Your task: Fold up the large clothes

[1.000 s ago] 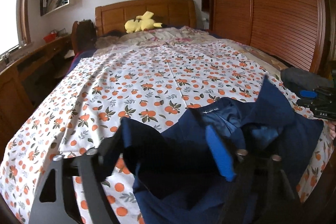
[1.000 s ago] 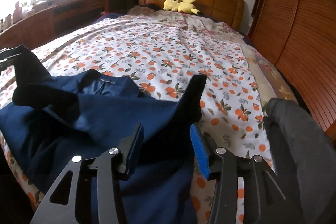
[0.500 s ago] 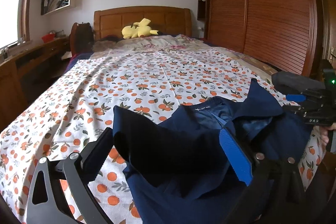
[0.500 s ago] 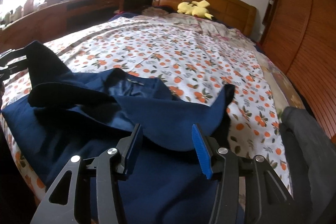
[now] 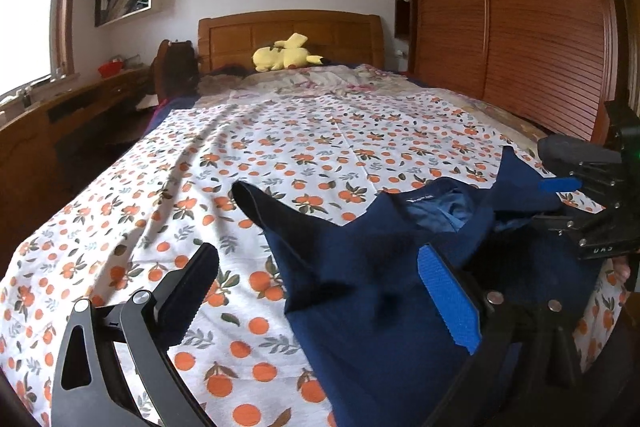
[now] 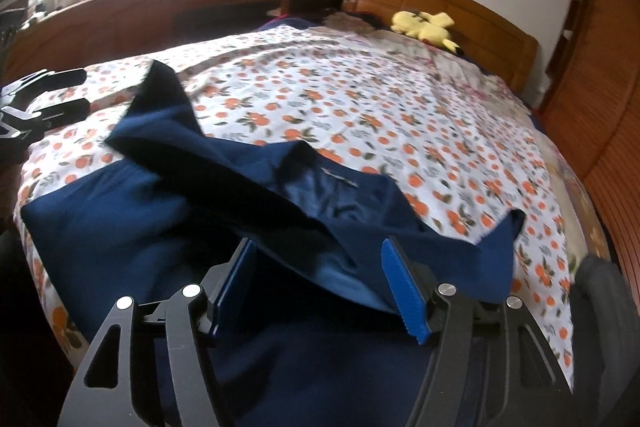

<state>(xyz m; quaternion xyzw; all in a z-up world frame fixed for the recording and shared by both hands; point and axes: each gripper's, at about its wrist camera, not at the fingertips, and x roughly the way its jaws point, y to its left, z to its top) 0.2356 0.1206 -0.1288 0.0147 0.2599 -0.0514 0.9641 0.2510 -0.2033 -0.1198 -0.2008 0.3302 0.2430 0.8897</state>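
A navy blue jacket (image 5: 380, 307) lies crumpled at the near end of the bed, collar and label facing up. Its left sleeve (image 5: 256, 203) points out over the orange-print sheet (image 5: 320, 147). My left gripper (image 5: 320, 291) hovers wide open over the jacket's left edge and presses on nothing. In the right wrist view the jacket (image 6: 120, 227) spreads under my right gripper (image 6: 320, 287). Its jaws are opening, and a fold of cloth lies low between them, free of the pads. Each gripper shows in the other's view: the right one (image 5: 556, 201), the left one (image 6: 64, 95).
A yellow plush toy (image 5: 284, 57) rests by the wooden headboard (image 5: 288, 31). A dark grey garment (image 6: 600, 307) lies at the bed's right edge, beside the slatted wardrobe (image 5: 520, 27). A wooden desk (image 5: 60, 115) runs under the window on the left.
The left jaws spread wider and the left sleeve slipped off them onto the sheet. The right jaws widened off the cloth and that gripper swung across the jacket.
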